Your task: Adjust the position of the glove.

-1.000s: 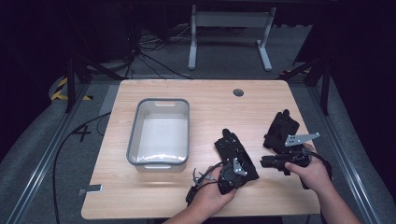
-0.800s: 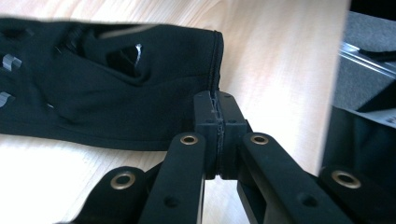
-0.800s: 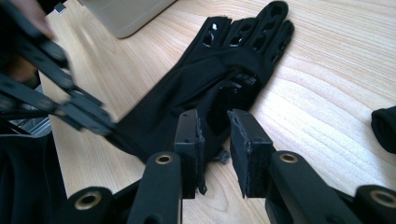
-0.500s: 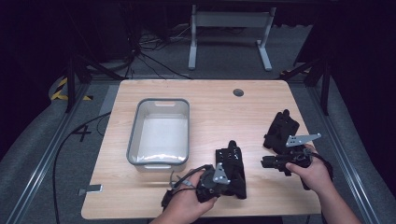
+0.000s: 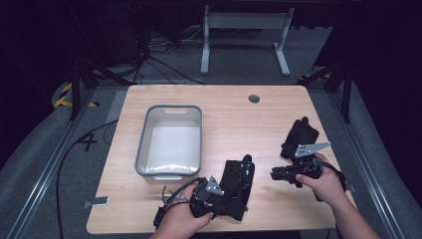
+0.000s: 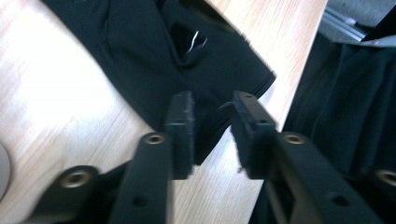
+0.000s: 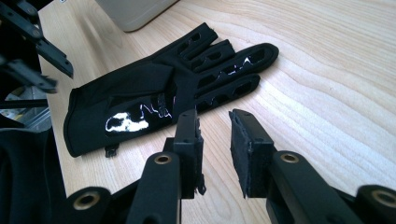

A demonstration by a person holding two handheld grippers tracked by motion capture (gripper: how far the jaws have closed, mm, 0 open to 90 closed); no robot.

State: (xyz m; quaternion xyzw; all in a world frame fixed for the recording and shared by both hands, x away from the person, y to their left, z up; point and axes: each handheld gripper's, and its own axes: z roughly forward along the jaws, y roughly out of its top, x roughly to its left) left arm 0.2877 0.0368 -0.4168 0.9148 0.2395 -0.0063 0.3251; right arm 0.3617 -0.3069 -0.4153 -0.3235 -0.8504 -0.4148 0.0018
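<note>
A black glove (image 5: pixel 240 175) lies flat near the table's front edge, fingers pointing away from me. My left gripper (image 5: pixel 225 194) sits at its cuff end. In the left gripper view the gripper (image 6: pixel 212 122) has just been opening its jaws. The glove's cuff (image 6: pixel 140 56) lies under and beyond the pads without being pressed. My right gripper (image 5: pixel 274 174) is to the glove's right, pointing at it. In the right gripper view it (image 7: pixel 215 136) stands open with nothing between its pads, and the glove (image 7: pixel 154 88) lies just beyond them. A second black glove (image 5: pixel 300 135) lies behind the right hand.
A grey plastic tub (image 5: pixel 142 144) with nothing in it stands on the left half of the wooden table (image 5: pixel 234 119). A small round hole (image 5: pixel 254 98) sits near the table's far edge. Metal rails and cables run along the floor on both sides.
My left hand has moved left and toward the front edge, and the near glove has slid a little that way with it. The right hand and the second glove have stayed put.
</note>
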